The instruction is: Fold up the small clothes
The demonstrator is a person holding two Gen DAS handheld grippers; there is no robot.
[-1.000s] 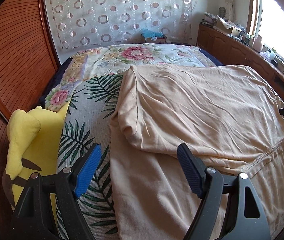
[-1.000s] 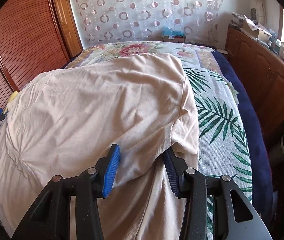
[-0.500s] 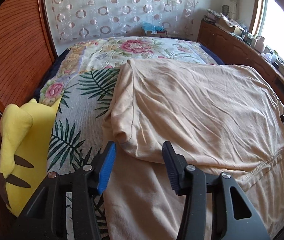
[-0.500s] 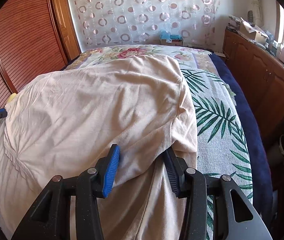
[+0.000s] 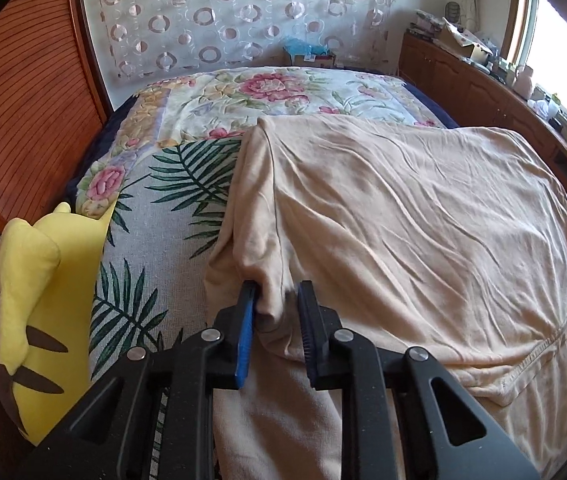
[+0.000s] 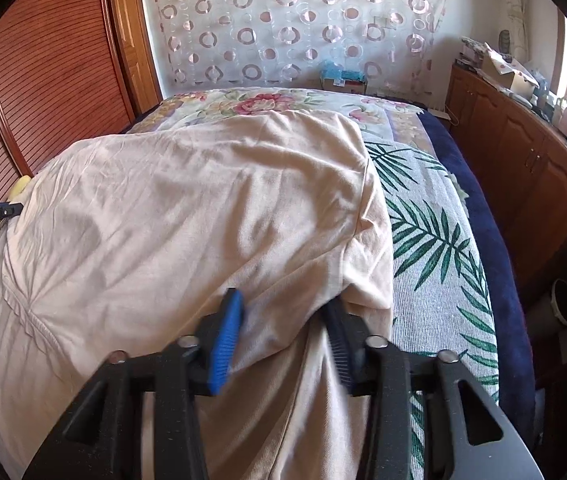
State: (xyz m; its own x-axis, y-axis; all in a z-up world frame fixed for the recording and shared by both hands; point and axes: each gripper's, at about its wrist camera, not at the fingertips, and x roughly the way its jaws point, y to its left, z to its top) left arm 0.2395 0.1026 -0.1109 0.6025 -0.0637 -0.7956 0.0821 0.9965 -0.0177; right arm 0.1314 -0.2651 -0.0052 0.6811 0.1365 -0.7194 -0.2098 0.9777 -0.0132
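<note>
Sunlit from a window off to the right, the bed [image 5: 187, 216] carries a leaf-print cover, and a peach shirt [image 5: 403, 216] lies spread across it, its top layer doubled toward the near edge. Both near corners of that layer are in hand. The left claw [image 5: 275, 316] has just been closing, and its pads now pinch a bunched fold of the shirt's left corner. The right claw [image 6: 283, 328] has just been narrowing too; a wider hump of cloth at the right corner fills the space between its pads, so I judge it gripped, though less tightly than the left.

The step in hand looks like securing both corners before carrying the fold. To do it well, each claw should hold the whole thickness of the corner, not one ply, or the layers will slide apart. The right claw probably needs a firmer bite first. Lift both together and keep the edge between them taut, so the wrinkles ahead of the claws pull flat. A yellow plush toy [image 5: 39, 304] sits left of the left claw, close enough to snag.
</note>
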